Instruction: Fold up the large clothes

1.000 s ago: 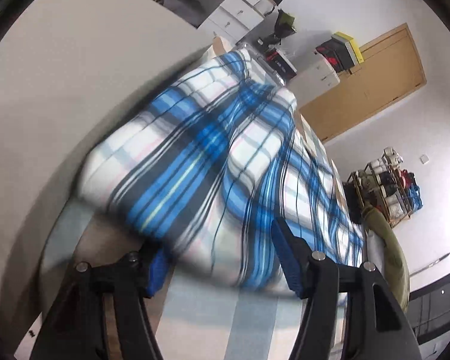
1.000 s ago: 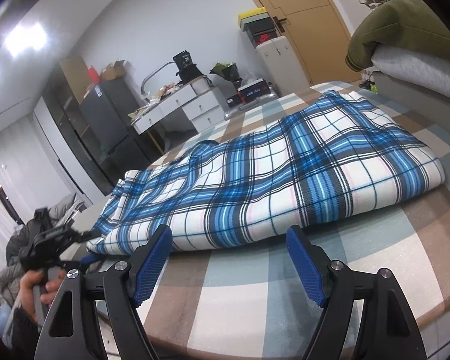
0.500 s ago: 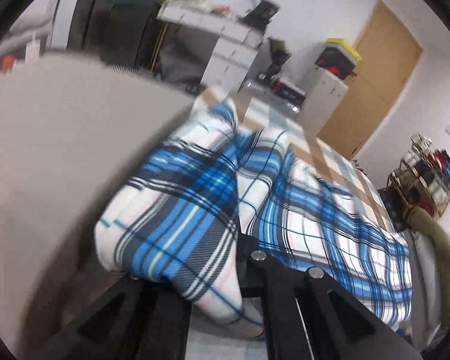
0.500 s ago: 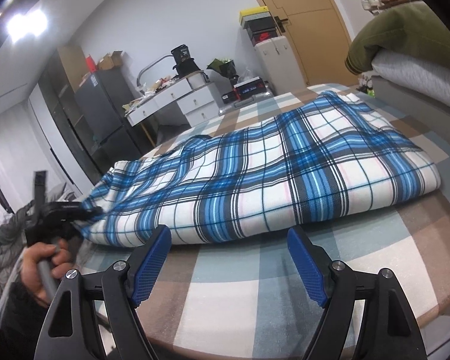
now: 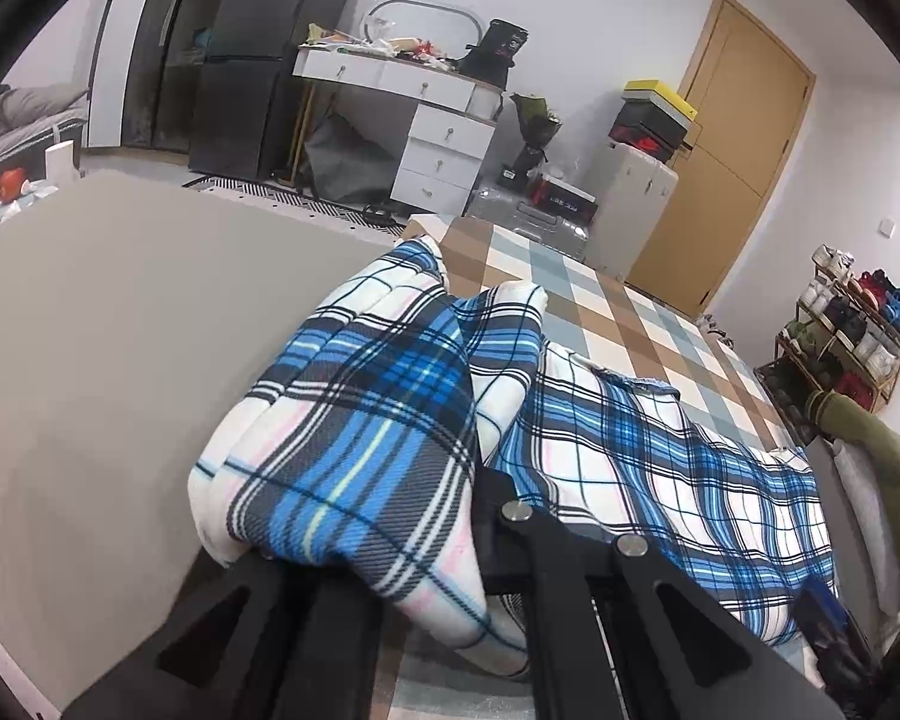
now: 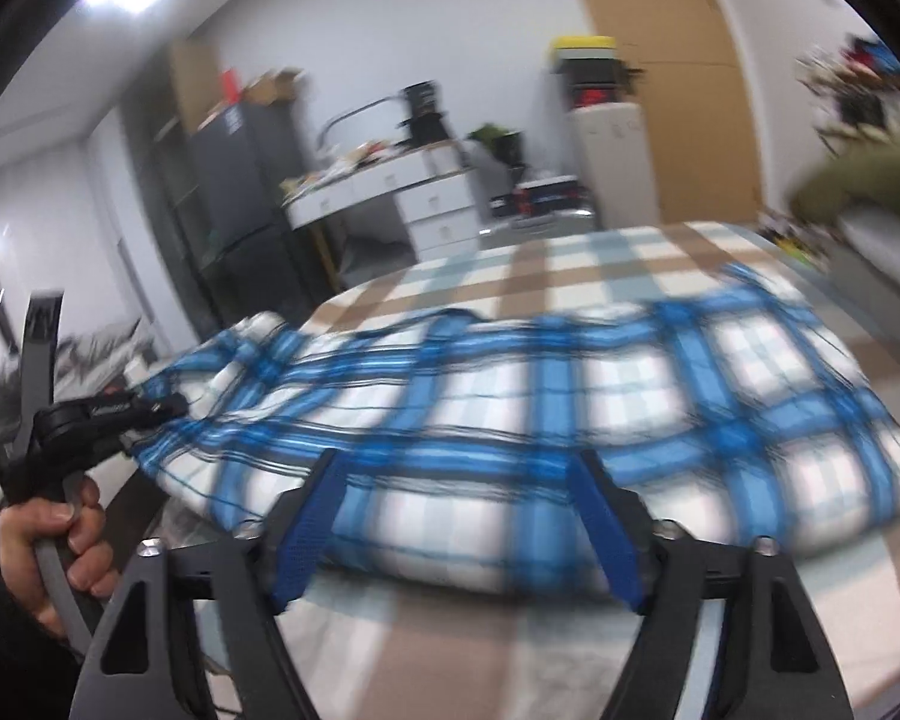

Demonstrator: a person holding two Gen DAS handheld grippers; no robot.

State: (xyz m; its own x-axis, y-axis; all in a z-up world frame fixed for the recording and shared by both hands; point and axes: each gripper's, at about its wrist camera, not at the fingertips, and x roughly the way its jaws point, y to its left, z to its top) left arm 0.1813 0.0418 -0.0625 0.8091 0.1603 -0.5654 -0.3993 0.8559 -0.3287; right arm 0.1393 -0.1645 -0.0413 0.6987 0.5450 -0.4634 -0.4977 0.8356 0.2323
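Note:
A large blue, white and black plaid garment (image 5: 660,456) lies folded lengthwise on a checked tablecloth (image 5: 576,294). My left gripper (image 5: 450,546) is shut on the garment's near end, which bunches up over its jaws. In the right wrist view the garment (image 6: 570,384) is blurred; my right gripper (image 6: 456,516) is open, its blue-padded fingers (image 6: 306,534) right at the garment's near edge. The left gripper (image 6: 114,414) shows there too, at the garment's left end, held by a hand.
A grey surface (image 5: 108,348) lies left of the table. Beyond stand a white desk with drawers (image 5: 426,114), a dark cabinet (image 5: 240,54), a wooden door (image 5: 726,168) and a shoe rack (image 5: 852,336). Folded olive and grey clothes (image 5: 888,468) are stacked at the right.
My left gripper closed on the garment's end and lifted it a little. My right gripper moved forward up to the garment's near edge, staying open.

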